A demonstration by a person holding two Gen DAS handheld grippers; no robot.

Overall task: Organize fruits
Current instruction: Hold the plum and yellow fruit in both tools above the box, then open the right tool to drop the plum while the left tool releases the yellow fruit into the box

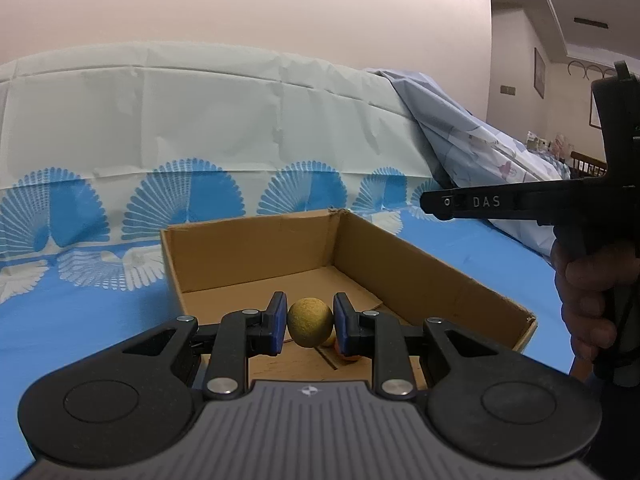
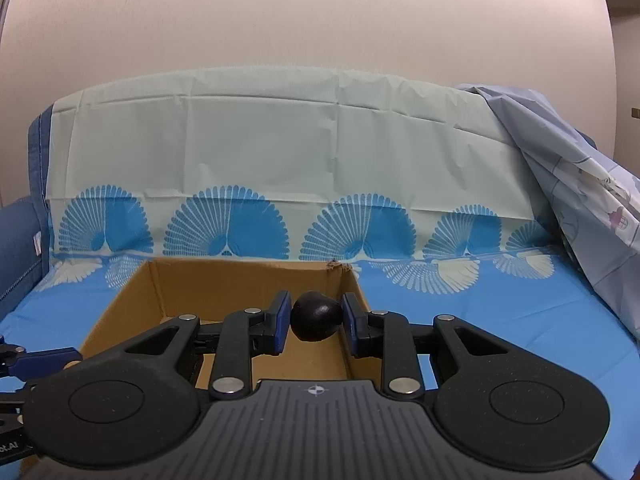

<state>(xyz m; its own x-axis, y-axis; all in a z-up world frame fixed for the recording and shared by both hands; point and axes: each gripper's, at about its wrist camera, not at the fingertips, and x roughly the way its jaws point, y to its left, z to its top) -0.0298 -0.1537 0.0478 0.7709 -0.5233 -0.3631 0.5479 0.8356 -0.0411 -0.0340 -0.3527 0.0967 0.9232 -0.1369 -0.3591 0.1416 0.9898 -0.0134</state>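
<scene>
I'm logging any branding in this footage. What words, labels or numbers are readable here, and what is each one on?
"DAS" on the black bar of the right tool, seen from the left wrist view; a small mark before it is unclear.
"AI", end of a cut-off word, on the left tool's mount at the right wrist view's left edge.
The cardboard box and the fruits show no text.

Yellow-green fruit [image 1: 309,322], dark, perhaps maroon fruit [image 2: 316,322], brown cardboard box [image 1: 420,276], blue fan-patterned sheet [image 2: 500,308], blue pads [image 1: 278,322]
</scene>
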